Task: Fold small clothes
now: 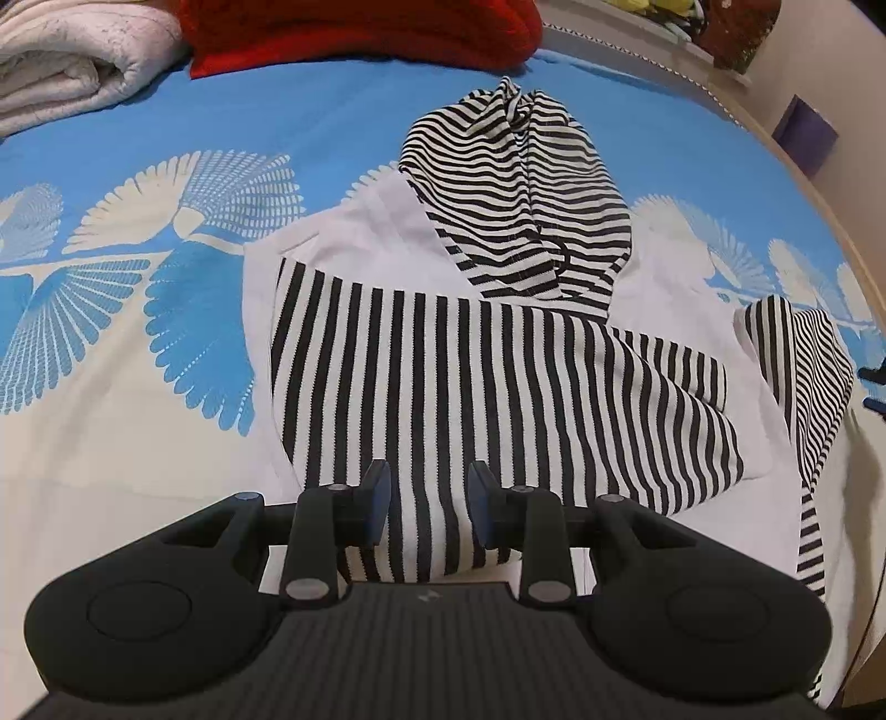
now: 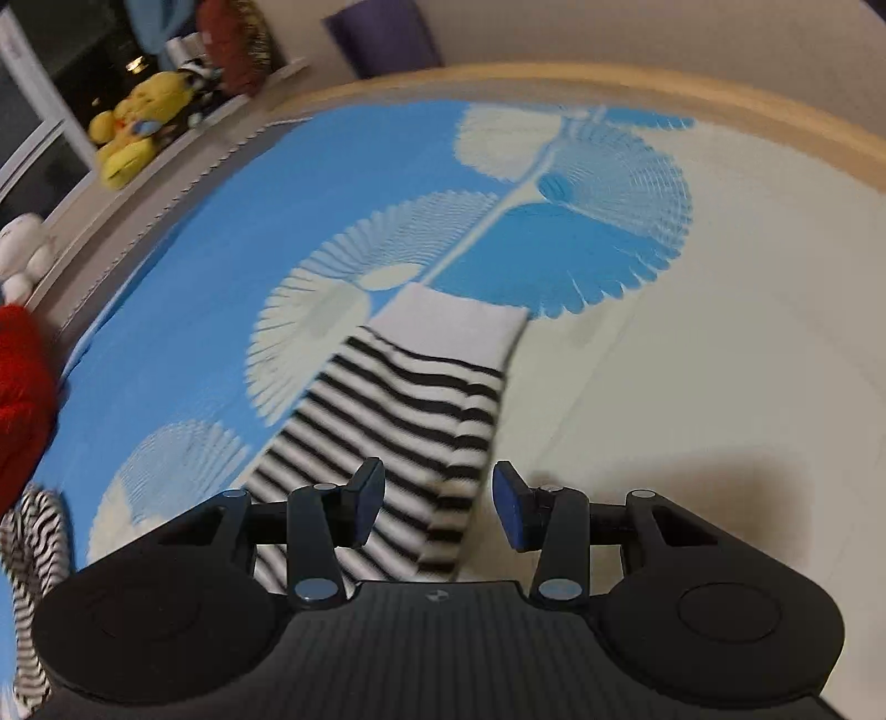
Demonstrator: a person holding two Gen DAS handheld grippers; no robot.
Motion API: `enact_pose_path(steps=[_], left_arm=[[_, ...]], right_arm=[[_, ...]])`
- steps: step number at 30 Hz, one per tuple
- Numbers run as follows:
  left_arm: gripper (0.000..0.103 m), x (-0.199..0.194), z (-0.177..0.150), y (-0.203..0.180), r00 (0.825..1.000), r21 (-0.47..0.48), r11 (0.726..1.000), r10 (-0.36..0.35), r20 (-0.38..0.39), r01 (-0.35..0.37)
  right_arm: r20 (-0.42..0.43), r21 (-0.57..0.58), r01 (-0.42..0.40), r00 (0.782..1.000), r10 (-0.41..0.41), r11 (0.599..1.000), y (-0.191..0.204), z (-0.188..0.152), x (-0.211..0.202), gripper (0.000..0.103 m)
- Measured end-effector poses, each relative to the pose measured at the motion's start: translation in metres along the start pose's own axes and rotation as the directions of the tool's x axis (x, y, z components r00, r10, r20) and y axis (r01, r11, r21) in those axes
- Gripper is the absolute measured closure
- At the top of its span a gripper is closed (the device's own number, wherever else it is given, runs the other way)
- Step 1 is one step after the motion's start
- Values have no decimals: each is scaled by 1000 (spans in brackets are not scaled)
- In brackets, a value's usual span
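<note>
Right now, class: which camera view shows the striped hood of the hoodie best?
The left wrist view. There the striped hood lies whole and sharp on the bedsheet, above the hoodie's body. The right wrist view is blurred and shows mainly a striped sleeve; striped cloth at its left edge cannot be identified.

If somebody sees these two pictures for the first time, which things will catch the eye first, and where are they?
First comes the black-and-white striped hoodie, spread in the middle of the blue bedsheet with its white fan pattern, hood towards the far side. One striped sleeve with a white cuff stretches ahead of the right gripper. A red plush item at the far edge and a yellow soft toy on the shelf beside the bed also stand out.
</note>
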State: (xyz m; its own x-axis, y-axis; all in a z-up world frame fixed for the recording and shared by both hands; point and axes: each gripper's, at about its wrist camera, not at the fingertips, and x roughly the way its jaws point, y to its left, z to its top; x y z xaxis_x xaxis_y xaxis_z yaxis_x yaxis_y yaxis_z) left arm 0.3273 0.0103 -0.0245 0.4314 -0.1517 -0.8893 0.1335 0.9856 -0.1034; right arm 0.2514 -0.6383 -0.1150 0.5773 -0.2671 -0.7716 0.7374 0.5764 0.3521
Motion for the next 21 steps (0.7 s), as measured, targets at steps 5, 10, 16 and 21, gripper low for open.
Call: enact_pose_path(steps=[5,10,16,21], left_arm=[[69,2,2,-2,1000,-5,1000,-12,3,12],[69,4,5,-2,1000,-7,1000,-9,6,9],[69,2,12,7,1000,-49,999,-10,19,11],[69,-4,13,7,999,-46,999,-25,33,27]], right_arm=[[-18,116,-7,1000,9,993,-17,-1,34,58],[16,77,-48,999,47,996,-14,-3,42,97],[161,202,148,970,-181,968,-41,2,2,99],[66,364,119,986,-154,924,-80,-2,11,96]])
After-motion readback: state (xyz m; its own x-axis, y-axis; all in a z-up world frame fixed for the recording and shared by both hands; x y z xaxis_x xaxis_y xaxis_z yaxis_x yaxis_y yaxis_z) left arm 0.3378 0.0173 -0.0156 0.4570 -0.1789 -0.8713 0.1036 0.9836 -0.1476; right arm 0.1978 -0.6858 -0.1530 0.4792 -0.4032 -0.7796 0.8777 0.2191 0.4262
